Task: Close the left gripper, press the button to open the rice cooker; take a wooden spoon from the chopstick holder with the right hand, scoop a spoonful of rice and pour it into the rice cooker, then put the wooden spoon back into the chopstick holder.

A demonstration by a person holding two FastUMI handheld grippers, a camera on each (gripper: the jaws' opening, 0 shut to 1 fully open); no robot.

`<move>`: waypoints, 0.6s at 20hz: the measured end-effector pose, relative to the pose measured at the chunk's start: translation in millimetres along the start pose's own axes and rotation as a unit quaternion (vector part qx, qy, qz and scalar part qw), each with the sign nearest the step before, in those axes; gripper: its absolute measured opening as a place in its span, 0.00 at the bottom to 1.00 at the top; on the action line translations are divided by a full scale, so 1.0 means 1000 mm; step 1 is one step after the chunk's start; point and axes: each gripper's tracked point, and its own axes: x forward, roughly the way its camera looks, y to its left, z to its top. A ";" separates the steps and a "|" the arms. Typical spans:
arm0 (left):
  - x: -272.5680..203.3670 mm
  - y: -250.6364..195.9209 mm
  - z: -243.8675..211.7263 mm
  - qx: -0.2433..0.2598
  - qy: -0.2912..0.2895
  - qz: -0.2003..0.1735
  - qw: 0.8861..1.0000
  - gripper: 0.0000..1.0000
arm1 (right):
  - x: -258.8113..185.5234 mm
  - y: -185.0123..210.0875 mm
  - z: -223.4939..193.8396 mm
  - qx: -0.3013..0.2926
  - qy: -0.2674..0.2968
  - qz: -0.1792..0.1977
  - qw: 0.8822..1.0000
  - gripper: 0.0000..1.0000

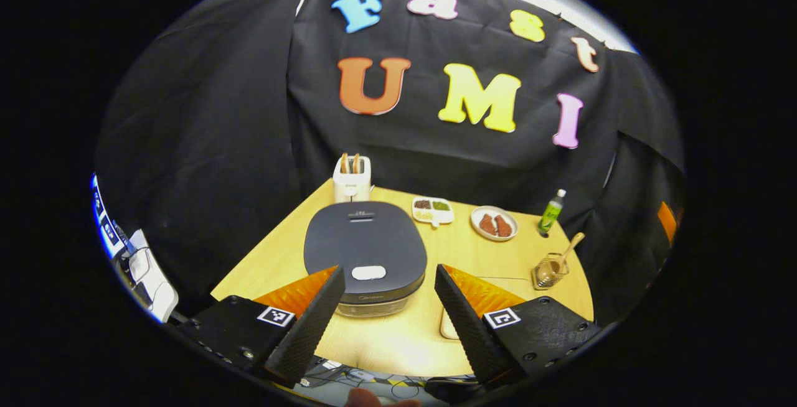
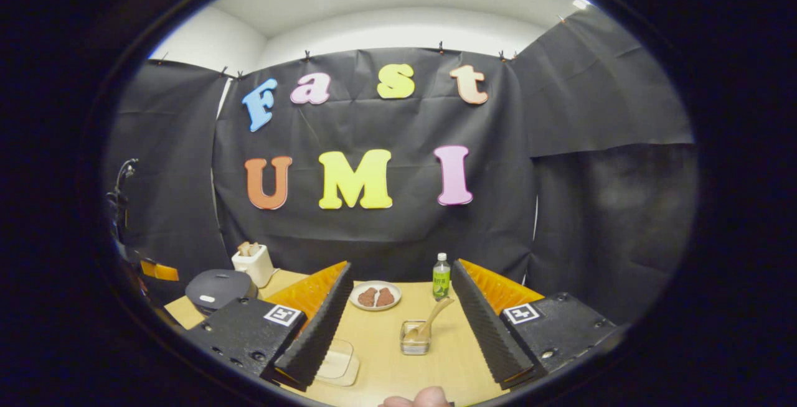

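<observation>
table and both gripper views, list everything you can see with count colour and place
rice cooker: 1, dark grey, lid shut, near table centre
button: 1, white, front of the cooker lid
chopstick holder: 1, white, behind the cooker
sectioned dish: 1, white, right of the holder
plate: 1, white, holding two brown pieces
bottle: 1, green, white cap, far right
glass container: 1, clear, holding a wooden spoon
table: 1, light wood
left gripper: 1, open, before the cooker
right gripper: 1, open, before the glass container
</observation>
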 end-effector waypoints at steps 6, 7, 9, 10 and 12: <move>-0.115 -0.026 0.020 0.006 -0.123 -0.075 0.990 0.95 | -0.095 0.034 0.014 -0.006 -0.025 -0.020 0.999 0.99; -0.128 -0.028 0.023 0.013 -0.138 -0.082 0.987 0.95 | -0.108 0.041 0.017 -0.008 -0.027 -0.020 0.999 0.99; -0.150 -0.032 0.023 0.035 -0.161 -0.093 0.982 0.95 | -0.132 0.050 0.021 -0.009 -0.035 -0.023 0.999 0.99; -0.160 -0.033 0.022 0.040 -0.164 -0.094 0.981 0.95 | -0.141 0.056 0.023 -0.009 -0.037 -0.022 0.999 0.99; -0.175 -0.033 0.019 0.035 -0.171 -0.092 0.980 0.95 | -0.159 0.067 0.019 -0.004 -0.034 -0.017 0.999 1.00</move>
